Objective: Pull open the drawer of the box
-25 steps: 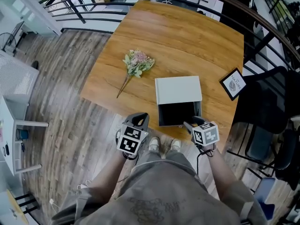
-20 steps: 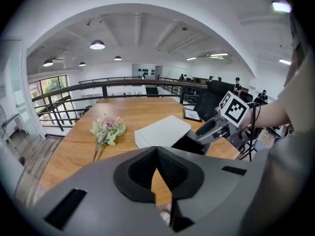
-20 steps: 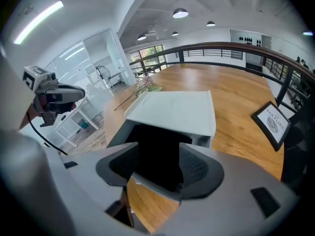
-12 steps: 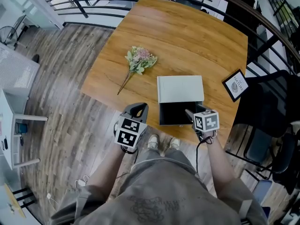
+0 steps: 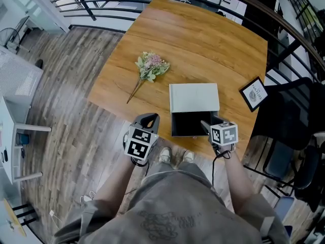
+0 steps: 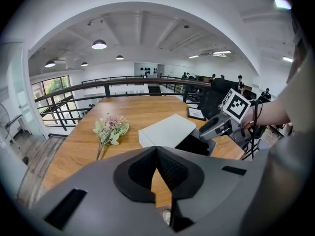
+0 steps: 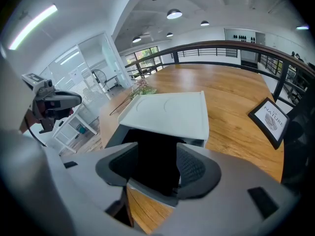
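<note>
Nearest, off the worktop's [image 5: 203, 44] near edge, the left gripper [image 5: 149, 119] has its jaws pressed together with nothing between them. To its right, the right gripper [image 7: 157, 167] has its jaws spread wide. The drawer's [image 5: 190, 123] near right corner lies between them, not gripped. The drawer stands pulled out toward the near edge, its inside black. Behind it sits the white box [image 5: 194, 97]. Farther left lies a bunch of flowers [image 5: 151, 67], and right of the box is a framed picture [image 5: 254, 93].
</note>
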### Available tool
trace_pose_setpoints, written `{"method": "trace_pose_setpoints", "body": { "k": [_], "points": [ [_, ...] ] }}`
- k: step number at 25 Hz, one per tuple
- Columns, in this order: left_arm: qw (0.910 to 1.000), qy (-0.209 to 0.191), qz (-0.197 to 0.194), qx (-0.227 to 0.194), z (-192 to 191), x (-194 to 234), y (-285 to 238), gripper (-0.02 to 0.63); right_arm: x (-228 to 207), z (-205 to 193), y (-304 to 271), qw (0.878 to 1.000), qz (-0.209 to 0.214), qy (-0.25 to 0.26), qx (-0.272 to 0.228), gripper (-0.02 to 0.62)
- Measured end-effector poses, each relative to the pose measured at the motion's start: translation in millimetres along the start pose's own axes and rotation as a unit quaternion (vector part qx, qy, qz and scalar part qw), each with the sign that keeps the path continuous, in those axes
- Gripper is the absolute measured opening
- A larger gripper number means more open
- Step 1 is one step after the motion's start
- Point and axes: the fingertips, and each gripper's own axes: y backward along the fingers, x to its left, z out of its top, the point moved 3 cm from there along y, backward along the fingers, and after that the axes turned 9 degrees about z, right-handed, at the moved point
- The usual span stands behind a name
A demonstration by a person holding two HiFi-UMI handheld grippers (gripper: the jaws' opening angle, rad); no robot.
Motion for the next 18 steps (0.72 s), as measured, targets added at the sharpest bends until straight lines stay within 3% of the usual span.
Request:
{"method": "trace_pose_setpoints", "body": {
  "k": [7,10,13,18],
  "points": [
    [0.9997,-0.006,0.010,-0.021,16.5,6.6,12.8,0.015,14.2,34.9,35.8,0.998,0.004,0.015,-0.061,0.227],
    [0.9991,-0.008,0.020,-0.038,30.2,13.0,21.1,0.015,25.0,57.7,61.4,0.994,0.011,0.029,-0.101,0.149],
    [0.9975,-0.013,0.032,-0.062,48.5,20.6,33.9,0.015,40.3,82.8,91.9,0.988,0.015,0.049,-0.148,0.101],
    [0.9907,-0.026,0.052,-0.123,90.1,27.6,62.8,0.015,69.3,122.0,150.2,0.969,0.018,0.094,-0.226,0.077]
  ]
}}
